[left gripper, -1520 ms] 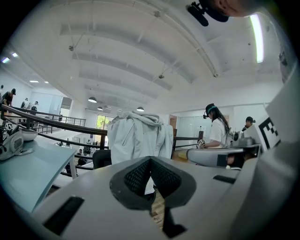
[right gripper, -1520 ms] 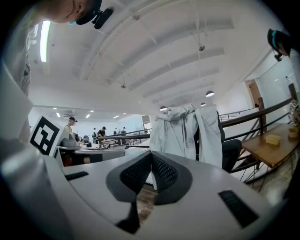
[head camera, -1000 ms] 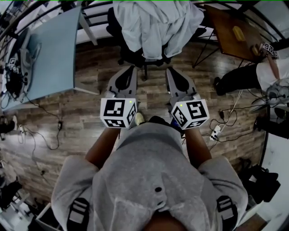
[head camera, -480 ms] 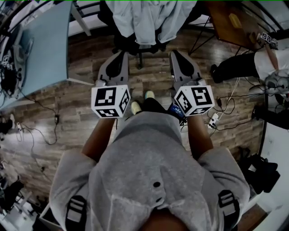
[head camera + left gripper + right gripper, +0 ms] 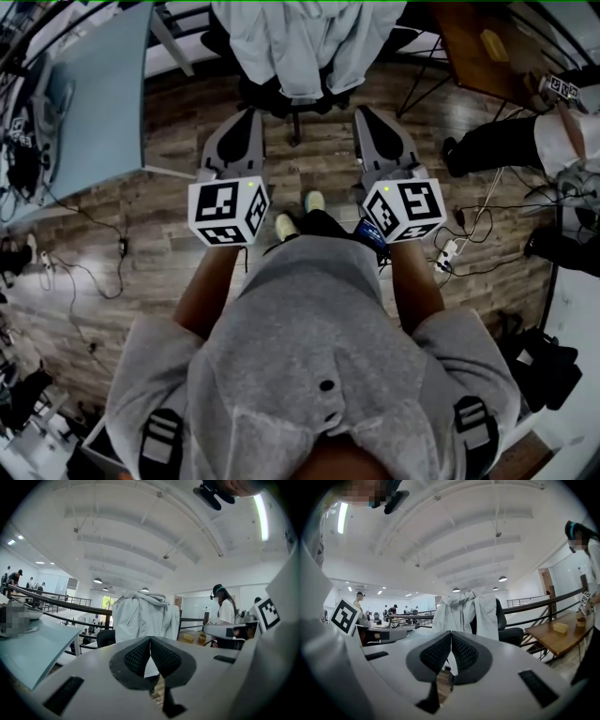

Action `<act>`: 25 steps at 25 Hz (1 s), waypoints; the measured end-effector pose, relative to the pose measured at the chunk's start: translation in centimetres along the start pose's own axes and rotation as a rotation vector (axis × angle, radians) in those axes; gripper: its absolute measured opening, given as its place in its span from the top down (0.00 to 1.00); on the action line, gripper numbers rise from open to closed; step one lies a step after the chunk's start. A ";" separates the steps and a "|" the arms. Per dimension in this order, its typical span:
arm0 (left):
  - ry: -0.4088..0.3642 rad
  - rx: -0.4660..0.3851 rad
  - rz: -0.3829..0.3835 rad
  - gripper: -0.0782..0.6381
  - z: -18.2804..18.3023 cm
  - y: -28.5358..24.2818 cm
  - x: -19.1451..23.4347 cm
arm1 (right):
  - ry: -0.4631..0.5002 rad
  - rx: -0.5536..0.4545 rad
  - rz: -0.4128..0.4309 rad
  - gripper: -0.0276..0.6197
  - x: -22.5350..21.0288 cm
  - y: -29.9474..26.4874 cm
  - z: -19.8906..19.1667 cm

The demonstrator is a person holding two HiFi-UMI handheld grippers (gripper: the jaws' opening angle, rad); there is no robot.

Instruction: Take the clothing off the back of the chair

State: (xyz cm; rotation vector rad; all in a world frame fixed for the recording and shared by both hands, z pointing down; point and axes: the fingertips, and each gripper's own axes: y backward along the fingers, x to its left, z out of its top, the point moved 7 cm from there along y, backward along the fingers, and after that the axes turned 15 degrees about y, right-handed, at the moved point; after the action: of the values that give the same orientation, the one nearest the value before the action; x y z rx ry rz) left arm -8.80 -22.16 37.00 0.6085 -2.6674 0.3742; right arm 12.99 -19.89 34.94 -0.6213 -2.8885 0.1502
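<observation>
I am holding both tools out in front of me, side by side and nearly level. The left gripper [image 5: 247,116] is sitting at about 11 o'clock and the right gripper [image 5: 367,112] at about 1 o'clock. Both are aiming at the clothing [image 5: 292,39], which is hanging at 12 o'clock, straight ahead and well apart from the tips.

Each pair of jaws is closed pad against pad with nothing between them. I judge that I am carrying them shut because I am not yet near enough to reach the fabric, so there is no reason to open them.

I am keeping the two tools parallel with a gap between them. That gap roughly matches the garment's width, which should let me take it by both shoulders at once.

The pale garment is draping over the back of the dark chair [image 5: 281,97], which is why it is hanging flat and slack. Its long axis is running up and down. The bunched hood or collar is sitting on top at the backrest's upper edge, and the hem is pointing at the floor. The sleeves are trailing down both sides. I cannot tell whether its front or back is facing me.
</observation>
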 end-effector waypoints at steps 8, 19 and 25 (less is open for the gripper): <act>0.011 0.024 -0.003 0.65 1.3 -5.0 -0.6 | -0.013 -0.015 0.041 0.93 -4.0 -2.3 0.3; -0.020 0.001 0.068 0.40 4.6 -11.9 2.5 | -0.071 -0.009 0.155 0.44 -9.1 -9.2 -0.8; -0.001 0.069 0.076 0.37 4.6 -14.1 4.4 | -0.144 -0.049 0.197 0.26 -12.4 -12.5 -1.7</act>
State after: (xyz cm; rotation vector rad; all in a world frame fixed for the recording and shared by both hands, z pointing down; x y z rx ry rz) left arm -7.33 -37.57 37.11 0.5279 -2.6935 0.4887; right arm 19.51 -36.26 36.40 -0.9407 -2.9707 0.1581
